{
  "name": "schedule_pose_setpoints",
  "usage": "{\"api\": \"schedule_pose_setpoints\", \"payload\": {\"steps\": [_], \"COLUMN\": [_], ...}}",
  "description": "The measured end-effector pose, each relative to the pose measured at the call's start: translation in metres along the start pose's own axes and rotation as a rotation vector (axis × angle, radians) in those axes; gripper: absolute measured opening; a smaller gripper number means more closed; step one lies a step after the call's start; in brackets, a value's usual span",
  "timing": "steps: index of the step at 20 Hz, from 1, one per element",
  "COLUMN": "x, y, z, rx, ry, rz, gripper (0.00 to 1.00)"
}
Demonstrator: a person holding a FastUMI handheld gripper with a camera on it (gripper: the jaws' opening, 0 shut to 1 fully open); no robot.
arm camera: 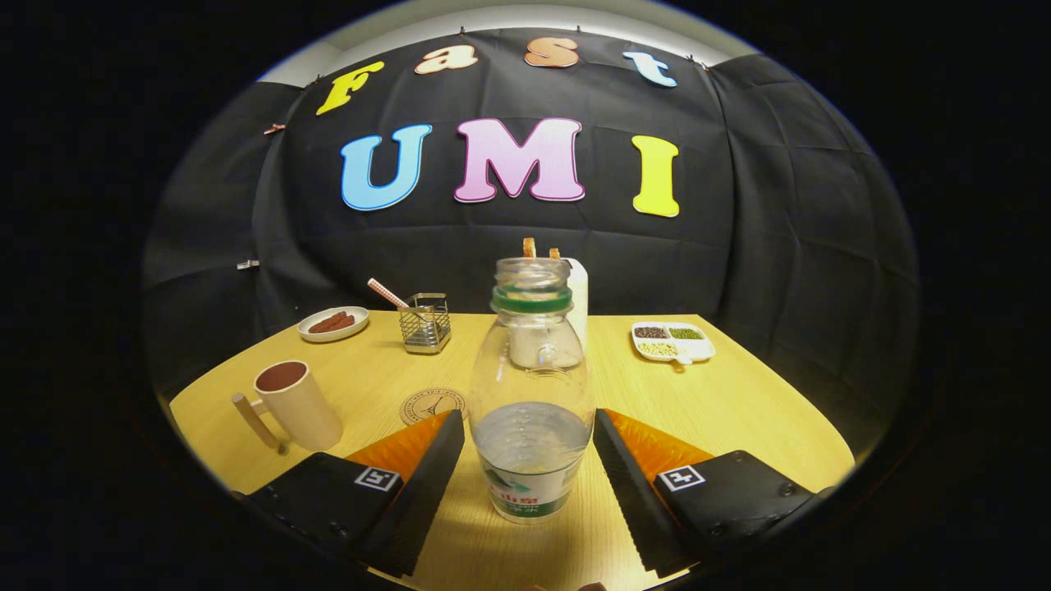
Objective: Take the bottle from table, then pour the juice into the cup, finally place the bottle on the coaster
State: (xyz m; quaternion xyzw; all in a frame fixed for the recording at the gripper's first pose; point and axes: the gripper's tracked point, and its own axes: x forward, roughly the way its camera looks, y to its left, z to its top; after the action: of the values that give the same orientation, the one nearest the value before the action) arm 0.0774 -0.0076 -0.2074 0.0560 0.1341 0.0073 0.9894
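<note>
My gripper [530, 460] is spread wide, with the clear plastic bottle [532, 394] standing upright on the table [739, 410] dead centre between my fingers, a gap on each side, neither touching. Its long axis is vertical and the cap is off, so I judge a straight squeeze takes it. The cup [297, 404] sits off left, and the coaster [433, 405] lies just left of the bottle.

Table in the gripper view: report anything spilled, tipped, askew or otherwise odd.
Nothing stands out. The bottle stands upright between the open gripper fingers, uncapped, untouched. The cup stands upright beside the coaster. No spill shows on the table.
</note>
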Motion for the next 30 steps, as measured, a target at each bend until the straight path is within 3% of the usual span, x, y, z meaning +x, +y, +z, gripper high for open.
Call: {"api": "schedule_pose_setpoints", "payload": {"steps": [5, 8, 21, 30], "x": [0.007, 0.011, 0.015, 0.012], "y": [0.001, 0.006, -0.001, 0.017], "z": [0.004, 0.002, 0.007, 0.065], "rx": [0.002, 0.016, -0.040, -0.182], "ry": [-0.020, -0.018, 0.009, 0.020], "rz": [0.025, 0.046, 0.050, 0.095], "gripper": [0.98, 0.82, 0.74, 0.72]}}
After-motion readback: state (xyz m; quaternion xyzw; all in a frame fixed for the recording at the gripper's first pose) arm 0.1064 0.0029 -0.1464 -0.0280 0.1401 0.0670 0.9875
